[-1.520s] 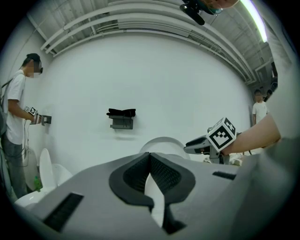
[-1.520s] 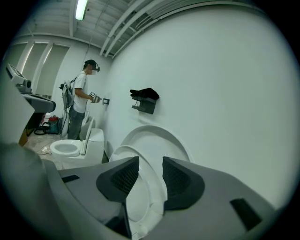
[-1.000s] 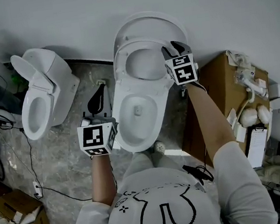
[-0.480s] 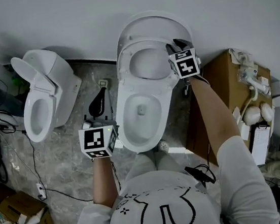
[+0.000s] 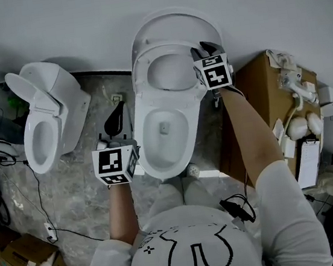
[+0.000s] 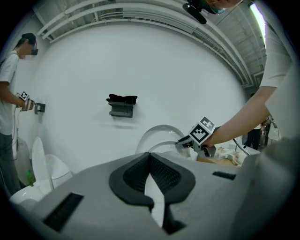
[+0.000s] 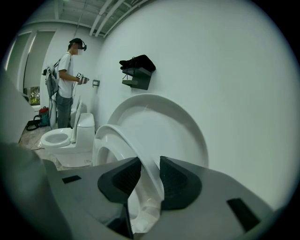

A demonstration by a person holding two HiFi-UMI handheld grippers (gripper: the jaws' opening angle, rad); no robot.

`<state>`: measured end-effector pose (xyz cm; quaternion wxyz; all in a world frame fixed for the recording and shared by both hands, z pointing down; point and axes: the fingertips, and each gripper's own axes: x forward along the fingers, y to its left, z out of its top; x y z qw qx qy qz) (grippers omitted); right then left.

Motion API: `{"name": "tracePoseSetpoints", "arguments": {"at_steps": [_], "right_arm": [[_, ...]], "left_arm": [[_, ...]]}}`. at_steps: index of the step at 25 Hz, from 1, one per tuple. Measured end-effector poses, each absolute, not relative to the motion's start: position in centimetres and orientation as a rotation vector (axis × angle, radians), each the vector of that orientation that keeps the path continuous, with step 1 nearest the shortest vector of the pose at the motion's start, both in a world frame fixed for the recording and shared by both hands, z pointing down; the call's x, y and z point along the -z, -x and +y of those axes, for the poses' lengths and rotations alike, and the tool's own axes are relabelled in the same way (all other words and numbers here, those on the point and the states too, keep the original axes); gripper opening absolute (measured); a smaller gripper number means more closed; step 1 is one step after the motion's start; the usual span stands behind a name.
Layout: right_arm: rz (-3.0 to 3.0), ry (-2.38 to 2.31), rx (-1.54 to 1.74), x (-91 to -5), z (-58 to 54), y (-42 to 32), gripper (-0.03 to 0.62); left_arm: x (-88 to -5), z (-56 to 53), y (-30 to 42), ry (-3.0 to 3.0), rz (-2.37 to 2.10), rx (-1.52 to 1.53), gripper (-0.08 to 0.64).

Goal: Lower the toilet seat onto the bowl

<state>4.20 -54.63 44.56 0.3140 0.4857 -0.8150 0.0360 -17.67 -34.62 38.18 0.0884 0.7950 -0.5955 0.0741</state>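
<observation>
Toilet seat (image 5: 146, 92) stands part-raised above the bowl (image 5: 159, 170), tilted forward from the upright lid (image 5: 170, 25) behind it. The right gripper (image 5: 200, 50), at the bowl's back right, has its fingers clenched on the seat's right rim, one pad on each face. The left gripper (image 5: 117, 113) hangs just left of the bowl, over the floor (image 5: 76, 184), fingers pressed together with nothing between them.

Flat, even, cool light; head view washed-out, faint shadows on floor (image 5: 69, 178). Gripper views: heavy fisheye bend, black corners. Ceiling strip light (image 6: 257, 16) flares. Mild sheen on toilet seat (image 7: 140, 157); close foreground soft.
</observation>
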Motion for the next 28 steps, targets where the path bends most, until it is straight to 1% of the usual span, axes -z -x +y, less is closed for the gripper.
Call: {"name": "tracePoseSetpoints", "arguments": {"at_steps": [16, 28], "right_arm": [[-2.164, -1.237, -0.084, -44.2, -50.6, -3.8, 0.137], [-2.138, -1.194, -0.071, -44.2, -44.9, -3.4, 0.153]], "left_arm": [[-37.7, -32.1, 16.2, -2.381, -1.763, -0.198, 0.009], [-36.8, -28.1, 15.3, -2.415, -1.749, -0.218, 0.009]]}}
